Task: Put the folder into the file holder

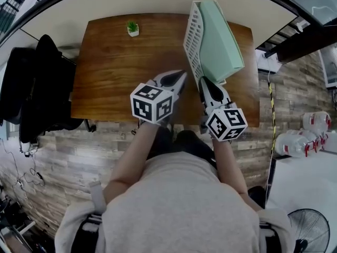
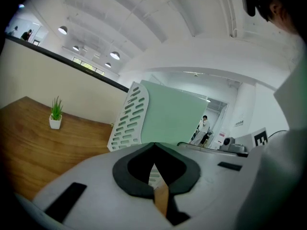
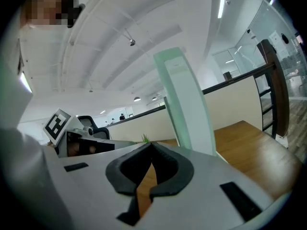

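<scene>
A mint green folder (image 1: 218, 38) stands inside the white slotted file holder (image 1: 192, 33) at the table's far right. Both grippers hover over the near edge of the table, just short of the holder. My right gripper (image 1: 202, 80) is shut and holds nothing, its tips close to the holder's near end. My left gripper (image 1: 180, 76) is beside it on the left, also shut and holding nothing. In the left gripper view, the folder (image 2: 172, 116) and holder (image 2: 128, 121) rise ahead of the closed jaws. The right gripper view has the folder's (image 3: 184, 104) edge upright just ahead.
The brown wooden table (image 1: 116, 73) carries a small potted plant (image 1: 132, 28) at its far left. A black chair with dark clothing (image 1: 37, 88) stands left of the table. Water jugs (image 1: 303, 138) and a fan (image 1: 308, 231) are on the floor at right.
</scene>
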